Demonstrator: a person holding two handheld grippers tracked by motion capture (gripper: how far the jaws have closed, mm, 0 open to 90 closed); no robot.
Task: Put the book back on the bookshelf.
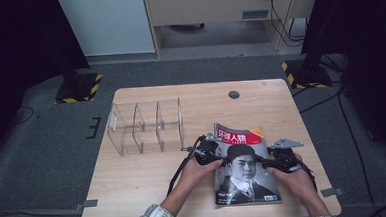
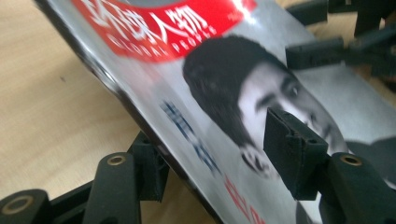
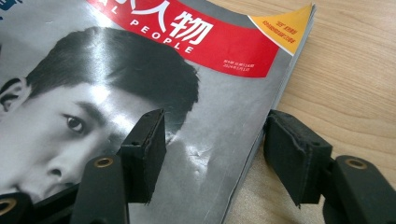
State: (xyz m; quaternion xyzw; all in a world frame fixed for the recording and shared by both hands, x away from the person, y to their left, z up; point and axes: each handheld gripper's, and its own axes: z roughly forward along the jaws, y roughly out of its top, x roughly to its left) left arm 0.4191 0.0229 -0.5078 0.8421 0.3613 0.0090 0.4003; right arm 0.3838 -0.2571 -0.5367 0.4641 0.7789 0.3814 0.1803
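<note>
Magazine (image 1: 244, 168) edge lifted, acrylic organizer (image 1: 147, 127) beside

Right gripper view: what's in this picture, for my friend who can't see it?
A magazine with a man's face and a red title band lies on a wooden table. The right gripper straddles its edge, one black jaw over the cover, the other beside it.

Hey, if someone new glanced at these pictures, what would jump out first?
The magazine with its red title band lies at the near right of the table, and the left gripper and right gripper straddle its opposite edges. A clear divided rack stands empty at the left.
</note>
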